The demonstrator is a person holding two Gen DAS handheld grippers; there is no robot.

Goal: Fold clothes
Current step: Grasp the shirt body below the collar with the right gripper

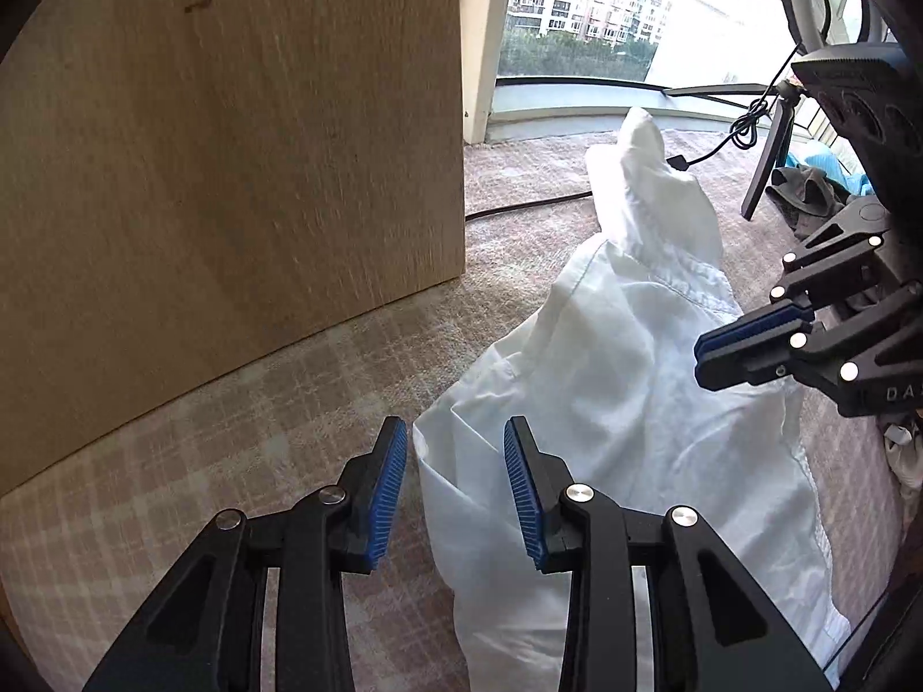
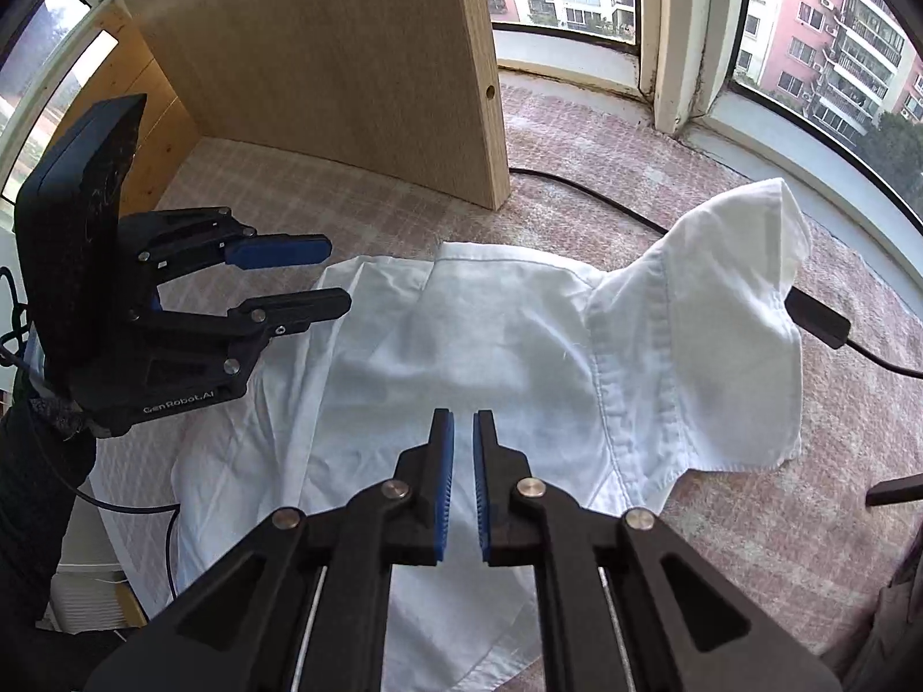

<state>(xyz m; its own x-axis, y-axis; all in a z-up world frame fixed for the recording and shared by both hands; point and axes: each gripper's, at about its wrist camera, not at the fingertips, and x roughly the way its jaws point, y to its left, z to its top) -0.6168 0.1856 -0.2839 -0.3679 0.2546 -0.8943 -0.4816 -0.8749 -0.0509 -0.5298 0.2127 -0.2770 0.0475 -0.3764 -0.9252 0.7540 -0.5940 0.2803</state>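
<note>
1. The white shirt (image 2: 461,346) lies spread on the checked blanket (image 2: 750,548) beside the wooden panel (image 2: 346,75), ready for folding.
2. We keep the left gripper (image 1: 456,496) parted over the shirt's edge, gripping nothing.
3. Our right gripper (image 2: 463,478), nearly together and empty, hovers above the cloth.

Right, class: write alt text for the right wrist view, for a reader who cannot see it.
A white shirt lies spread on a checked cloth surface. The right gripper hovers over it, jaws barely apart and empty, and the left gripper hangs open at its left edge.
</note>
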